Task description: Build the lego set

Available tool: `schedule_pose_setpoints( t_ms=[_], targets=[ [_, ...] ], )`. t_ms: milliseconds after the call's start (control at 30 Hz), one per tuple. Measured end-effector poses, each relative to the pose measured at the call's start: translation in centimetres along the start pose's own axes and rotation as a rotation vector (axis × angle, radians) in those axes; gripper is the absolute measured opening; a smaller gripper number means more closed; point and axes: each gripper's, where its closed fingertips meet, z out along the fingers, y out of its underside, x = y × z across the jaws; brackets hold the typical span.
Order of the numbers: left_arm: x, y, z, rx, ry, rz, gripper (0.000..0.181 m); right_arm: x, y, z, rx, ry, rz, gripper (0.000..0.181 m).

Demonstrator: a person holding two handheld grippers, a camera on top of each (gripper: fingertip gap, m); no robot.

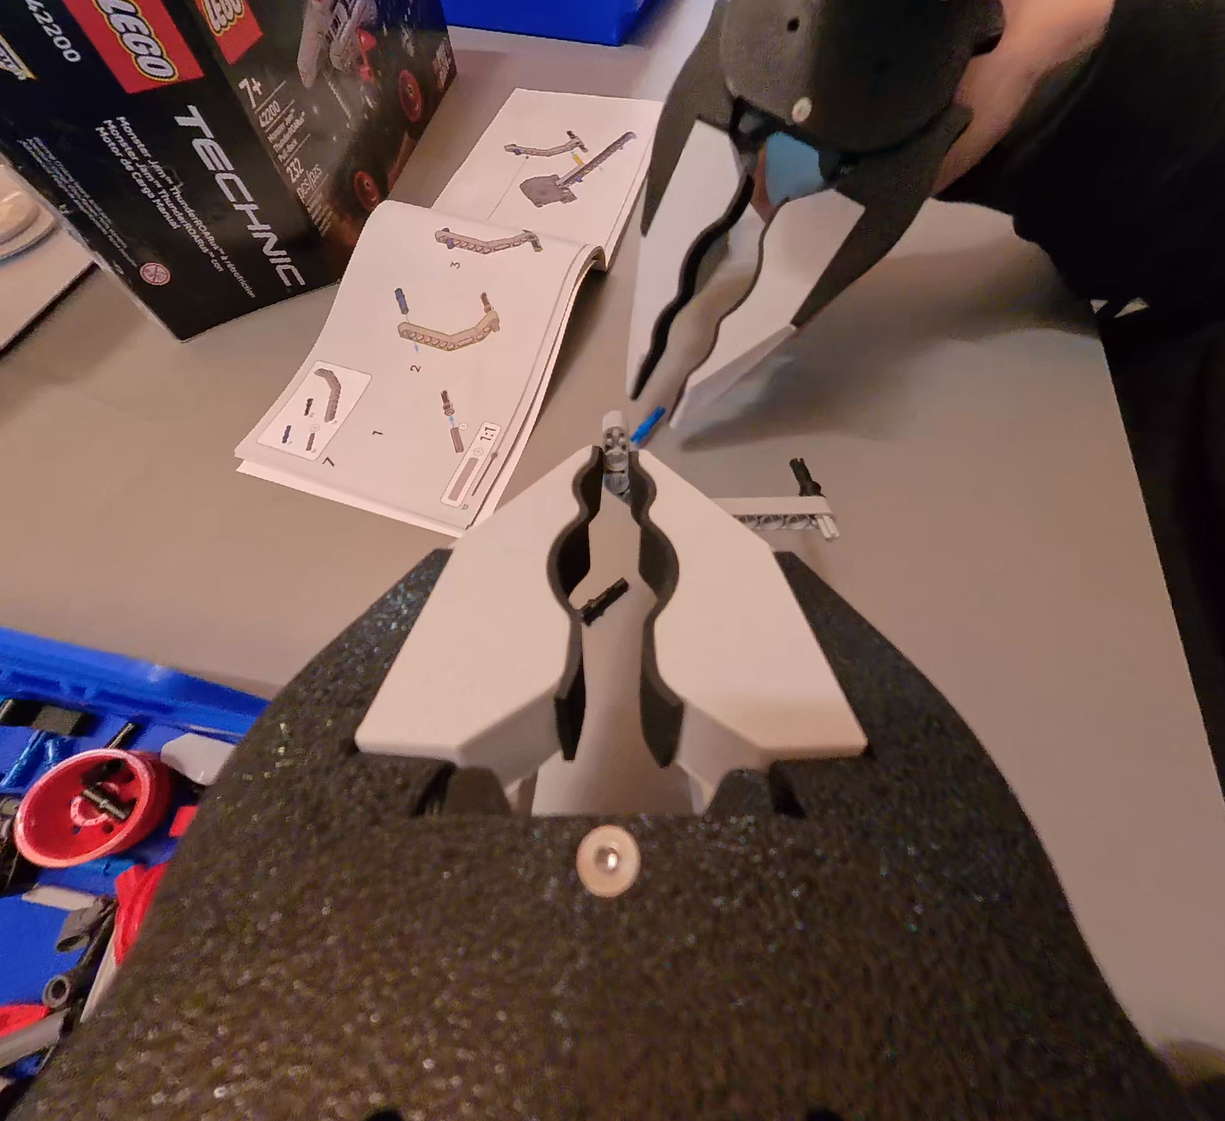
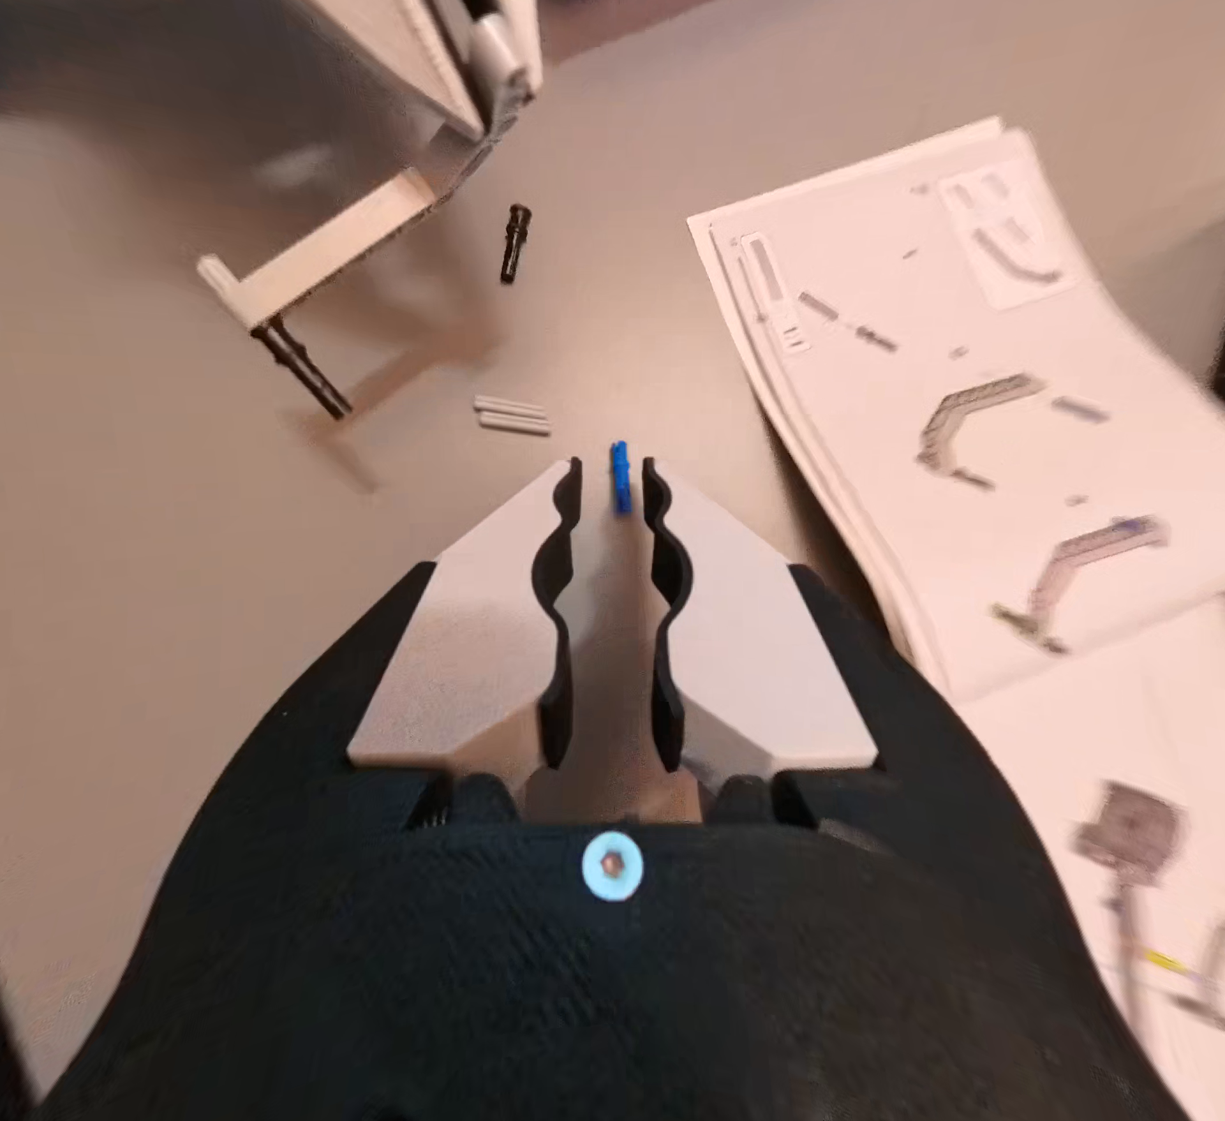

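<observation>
Left wrist view: the left gripper [image 1: 618, 466] is clenched at its fingertips on a light grey plastic beam [image 1: 616, 456], which it holds over the grey table [image 1: 166, 506]. The beam's far end, fitted with a long black pin [image 1: 803, 474], shows to the right of the fingers. A short black connector pin [image 1: 603, 601] lies on the table below the gap between the fingers. The right gripper [image 1: 653, 403] reaches in from the upper right, its tips just beside a small blue pin [image 1: 646, 426]. An open white instruction booklet [image 1: 424, 353] lies to the left, with a black cardboard set box [image 1: 199, 115] beyond it. A blue plastic parts tray [image 1: 132, 691] at lower left holds a red wheel hub [image 1: 86, 807] and assorted pieces.

Right wrist view: the right gripper [image 2: 611, 463] is released, fingers apart, with the small blue pin [image 2: 620, 478] lying on the table between the tips, touching neither. Two short grey axles [image 2: 512, 414] lie side by side near the left tip. The black connector pin [image 2: 514, 243] lies farther off.
</observation>
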Motion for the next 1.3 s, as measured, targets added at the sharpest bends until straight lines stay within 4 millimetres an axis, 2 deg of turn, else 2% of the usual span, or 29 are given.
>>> schedule_pose_setpoints(
  t_ms=[33,133,200,267,300,367,400,500,567,600,633,767,900,1000,1067,1300],
  targets=[
    [0.0,0.0,0.0,0.001,0.002,0.002,0.005,0.4,-0.3,-0.4,0.011,0.033,-0.088,0.015],
    [0.0,-0.2,-0.3,0.014,-0.001,0.014,0.005,0.0,-2.0,-1.3,0.08,0.022,-0.402,0.013],
    [-0.1,-0.2,-0.5,0.02,-0.003,0.012,0.005,0.6,-1.8,-1.6,0.03,0.058,-0.589,0.015],
    [-0.1,0.0,-0.5,0.016,0.0,0.002,0.005,2.1,-0.9,-1.6,-0.087,0.092,-0.626,0.017],
    [-0.2,0.0,-0.5,0.015,0.0,0.001,0.005,1.9,-0.5,-1.4,-0.121,0.055,-0.67,0.011],
    [-0.1,0.2,-0.5,0.01,0.002,0.007,0.005,1.1,-0.5,-1.3,-0.111,0.017,-0.91,0.005],
    [-0.2,0.2,-0.5,0.007,-0.001,0.011,0.005,1.2,-1.0,-1.3,-0.094,0.046,-1.036,0.006],
    [-0.3,0.2,-0.8,0.015,-0.008,0.006,0.005,2.5,-2.1,-1.6,-0.159,0.131,-1.225,0.015],
    [-0.5,0.0,-1.1,0.029,-0.011,-0.003,0.005,2.2,-3.1,-1.8,-0.133,0.127,-1.367,0.019],
    [-0.5,0.0,-1.2,0.036,-0.012,-0.006,0.005,2.2,-3.4,-1.9,-0.14,0.125,-1.426,0.028],
    [-0.6,-0.1,-1.3,0.041,-0.014,-0.008,0.005,2.2,-3.6,-1.9,-0.157,0.123,-1.474,0.043],
    [-0.6,-0.4,-1.5,0.06,-0.014,-0.008,0.005,1.5,-4.2,-1.5,-0.063,0.1,-1.657,0.054],
    [-0.5,-0.4,-1.4,0.065,-0.008,-0.008,0.005,2.6,-3.0,-0.9,-0.007,0.073,-1.832,0.056],
    [-0.4,-0.5,-1.3,0.077,0.002,-0.009,0.005,2.5,-2.9,-0.6,0.102,0.035,-1.871,0.055],
    [-0.4,-0.6,-1.3,0.079,0.004,-0.012,0.005,2.7,-2.7,-0.4,0.12,0.039,-1.955,0.053],
    [-0.4,-0.2,-1.3,0.064,0.011,-0.011,0.005,2.5,-0.7,1.1,0.152,-0.032,-2.051,0.051]
  ],
)
